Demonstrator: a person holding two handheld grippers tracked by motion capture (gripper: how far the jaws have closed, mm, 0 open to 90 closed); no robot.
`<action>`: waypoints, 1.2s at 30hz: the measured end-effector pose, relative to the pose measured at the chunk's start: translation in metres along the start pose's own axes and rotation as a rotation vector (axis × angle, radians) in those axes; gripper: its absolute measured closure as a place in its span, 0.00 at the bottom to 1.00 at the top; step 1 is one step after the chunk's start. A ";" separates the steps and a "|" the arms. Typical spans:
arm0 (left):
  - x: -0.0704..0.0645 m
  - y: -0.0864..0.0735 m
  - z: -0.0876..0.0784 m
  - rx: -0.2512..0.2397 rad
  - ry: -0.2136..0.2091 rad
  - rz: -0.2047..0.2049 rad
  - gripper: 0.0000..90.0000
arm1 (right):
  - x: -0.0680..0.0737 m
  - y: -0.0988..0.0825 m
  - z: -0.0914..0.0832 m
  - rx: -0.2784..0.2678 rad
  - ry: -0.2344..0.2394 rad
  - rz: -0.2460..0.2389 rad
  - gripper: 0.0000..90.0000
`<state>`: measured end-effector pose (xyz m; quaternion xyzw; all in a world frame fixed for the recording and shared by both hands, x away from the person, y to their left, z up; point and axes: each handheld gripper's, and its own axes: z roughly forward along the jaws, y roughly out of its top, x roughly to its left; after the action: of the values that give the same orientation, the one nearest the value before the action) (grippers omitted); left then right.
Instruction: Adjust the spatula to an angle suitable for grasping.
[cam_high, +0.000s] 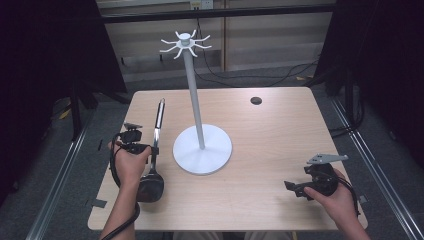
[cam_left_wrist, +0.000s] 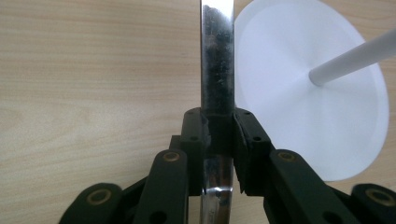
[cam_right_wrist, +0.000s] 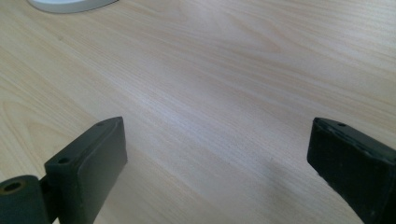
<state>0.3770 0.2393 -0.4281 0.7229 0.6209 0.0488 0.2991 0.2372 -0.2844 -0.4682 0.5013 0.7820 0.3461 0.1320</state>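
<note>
A steel ladle (cam_high: 156, 150) hangs over the table's left side, its handle pointing away from me and its bowl near the front edge. My left gripper (cam_high: 151, 149) is shut on the ladle's flat handle (cam_left_wrist: 217, 84), both pads pressing its edges. A white stand (cam_high: 202, 148) with a round base, a tall pole and hooked arms on top rises at the table's middle, just right of the ladle. Its base (cam_left_wrist: 308, 88) lies beyond my left jaws. My right gripper (cam_high: 291, 189) rests low at the front right, open, with bare wood between its jaws (cam_right_wrist: 215, 158).
The wooden table (cam_high: 270, 135) has a dark round hole (cam_high: 256, 100) at the back right. Black curtains flank both sides, and cables run across the floor behind. The stand's base edge (cam_right_wrist: 70, 4) shows at the top left of the right gripper view.
</note>
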 end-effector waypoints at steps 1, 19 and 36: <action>-0.002 0.000 -0.003 -0.023 -0.005 0.010 0.84 | 0.000 0.000 0.000 -0.002 0.001 -0.006 0.05; -0.015 -0.006 -0.034 -0.155 -0.064 0.056 0.84 | 0.007 0.001 0.003 -0.001 0.010 -0.014 0.05; -0.024 -0.026 -0.049 -0.298 -0.076 0.096 0.84 | 0.021 0.014 0.008 -0.076 0.033 0.007 0.03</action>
<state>0.3278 0.2369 -0.3942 0.7008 0.5599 0.1272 0.4234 0.2414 -0.2592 -0.4614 0.4927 0.7688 0.3841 0.1368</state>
